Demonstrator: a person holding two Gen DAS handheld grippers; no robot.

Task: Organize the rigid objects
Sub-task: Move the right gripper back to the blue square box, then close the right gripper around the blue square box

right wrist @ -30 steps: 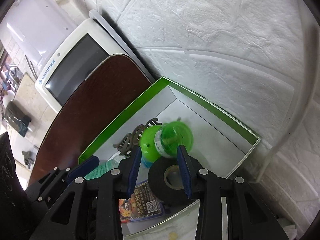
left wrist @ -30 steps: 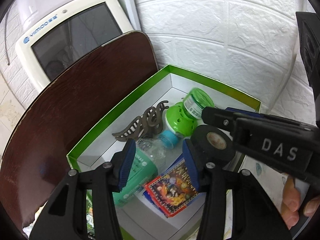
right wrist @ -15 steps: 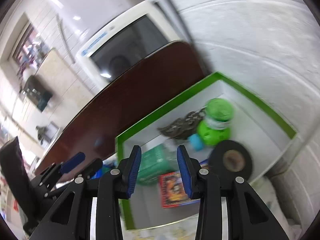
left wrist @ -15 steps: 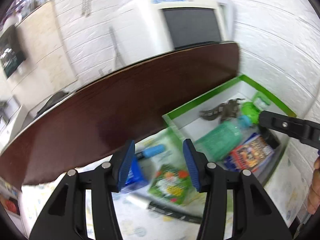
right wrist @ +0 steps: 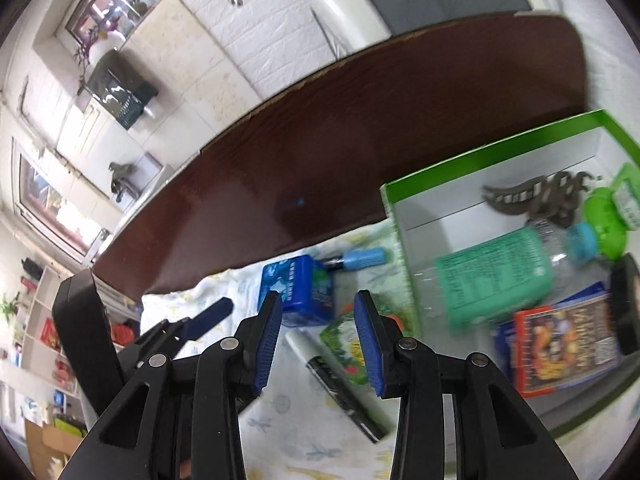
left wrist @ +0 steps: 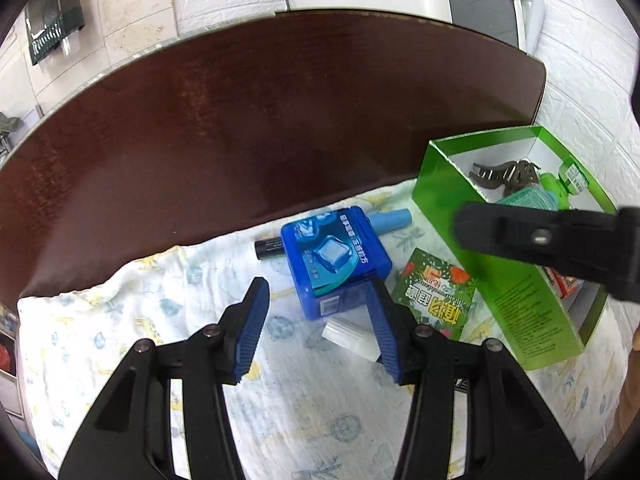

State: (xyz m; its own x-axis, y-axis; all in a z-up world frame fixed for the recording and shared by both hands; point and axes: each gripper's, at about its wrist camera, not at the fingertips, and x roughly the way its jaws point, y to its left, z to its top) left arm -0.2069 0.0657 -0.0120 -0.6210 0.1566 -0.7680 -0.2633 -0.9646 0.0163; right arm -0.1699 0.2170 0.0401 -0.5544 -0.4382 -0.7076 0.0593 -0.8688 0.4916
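The left gripper [left wrist: 318, 320] stands with its jaws wide and nothing between them, above a patterned cloth [left wrist: 120, 344] on the dark wooden worktop [left wrist: 280, 120]; just ahead of it lies a blue rectangular box [left wrist: 334, 256], with a clear-capped marker [left wrist: 352, 338] near its right finger and a blue-capped marker [left wrist: 384, 220] behind the box; a green printed packet [left wrist: 434, 292] lies flat between the box and the green carton [left wrist: 512, 288]; the right gripper [right wrist: 316, 344] is likewise spread wide and holds nothing, poised over the cloth beside the carton's left wall; inside the carton lie a brown hair claw [right wrist: 536, 198], a green-labelled bottle [right wrist: 504, 276], a lime-green round container [right wrist: 604, 216], a red and blue card box [right wrist: 564, 348] and a black tape roll [right wrist: 626, 300] at the right edge; this view is somewhat blurred.
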